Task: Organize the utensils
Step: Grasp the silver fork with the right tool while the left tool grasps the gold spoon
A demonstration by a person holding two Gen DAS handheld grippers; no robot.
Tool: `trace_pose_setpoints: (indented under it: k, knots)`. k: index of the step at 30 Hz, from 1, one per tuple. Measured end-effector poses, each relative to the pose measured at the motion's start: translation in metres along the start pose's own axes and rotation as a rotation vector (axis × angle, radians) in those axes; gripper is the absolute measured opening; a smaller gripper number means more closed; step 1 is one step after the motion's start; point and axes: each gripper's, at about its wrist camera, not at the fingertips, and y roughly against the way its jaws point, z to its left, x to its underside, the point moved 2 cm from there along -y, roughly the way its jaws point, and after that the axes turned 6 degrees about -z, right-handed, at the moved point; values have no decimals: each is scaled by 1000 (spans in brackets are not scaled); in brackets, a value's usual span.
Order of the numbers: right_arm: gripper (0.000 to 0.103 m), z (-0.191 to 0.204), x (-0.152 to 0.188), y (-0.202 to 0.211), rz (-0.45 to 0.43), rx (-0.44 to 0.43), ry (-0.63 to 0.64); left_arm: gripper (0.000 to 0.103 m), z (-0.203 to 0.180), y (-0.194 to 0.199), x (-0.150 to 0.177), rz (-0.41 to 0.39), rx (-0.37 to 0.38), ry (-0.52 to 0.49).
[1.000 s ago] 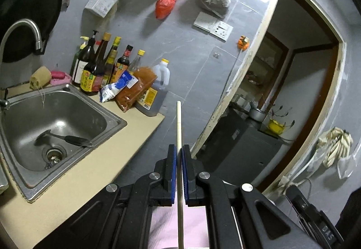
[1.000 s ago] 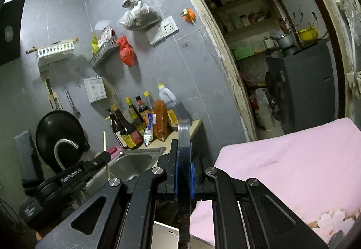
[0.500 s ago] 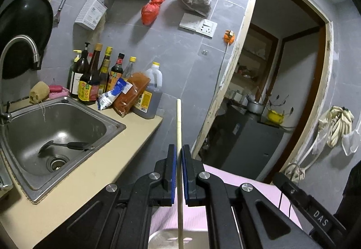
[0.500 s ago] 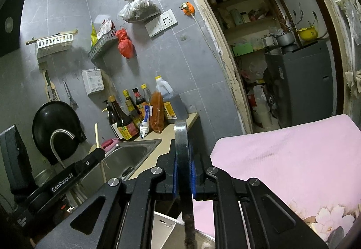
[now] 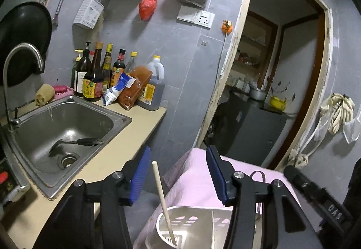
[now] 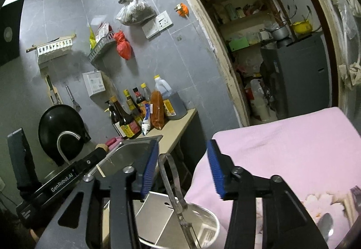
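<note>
Both claws now stand with their pads apart, having just been opening, and each has let go of what it held. On the left, the left claw (image 5: 178, 172) was clamped on a wooden chopstick (image 5: 162, 199) a moment ago; that chopstick now leans free between the blue pads, touching neither, its lower end down in the round compartment of the metal utensil holder (image 5: 191, 212). Beyond it the sink (image 5: 67, 122) holds a dark spatula (image 5: 76, 142), which looks like one more utensil waiting to be sorted.

To the right, the right claw (image 6: 180, 167) has likewise released a pair of metal tongs (image 6: 173, 183), which now stand tilted in the same holder, clear of both pads. The holder sits at the near edge of the pink cloth (image 6: 282, 147). A spoon (image 6: 326, 225) lies on that cloth at the far right.

So two pieces appear delivered at once. Next each claw would need to back straight off without knocking the leaning handles, since either could tip out.
</note>
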Motion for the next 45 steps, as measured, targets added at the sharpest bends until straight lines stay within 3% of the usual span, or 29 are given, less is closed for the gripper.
trace_pose_setpoints:
  k: [2, 6, 8, 10, 16, 25, 32, 38, 45]
  knots:
    - [53, -4, -7, 10, -8, 15, -2, 59, -5, 6, -4, 4, -1, -16]
    - [69, -9, -27, 35, -41, 46, 28, 66, -19, 18, -11, 11, 9, -38]
    - [75, -12, -39, 50, -69, 74, 58, 78, -31, 25, -16, 10, 19, -57]
    - [85, -17, -51, 65, -96, 93, 84, 83, -43, 32, -19, 0, 32, -67]
    - [94, -39, -78, 106, -147, 157, 151, 95, -87, 52, -19, -38, 75, -96]
    - [101, -87, -96, 158, -162, 255, 226, 100, -148, 77, 9, -61, 117, -146]
    - [101, -126, -98, 182, -143, 316, 244, 100, -184, 90, 43, -29, 140, -182]
    - [101, -156, -88, 191, -108, 363, 230, 100, -204, 91, 74, 24, 153, -203]
    - [101, -198, -54, 184, 0, 408, 183, 100, -214, 77, 109, 113, 147, -207]
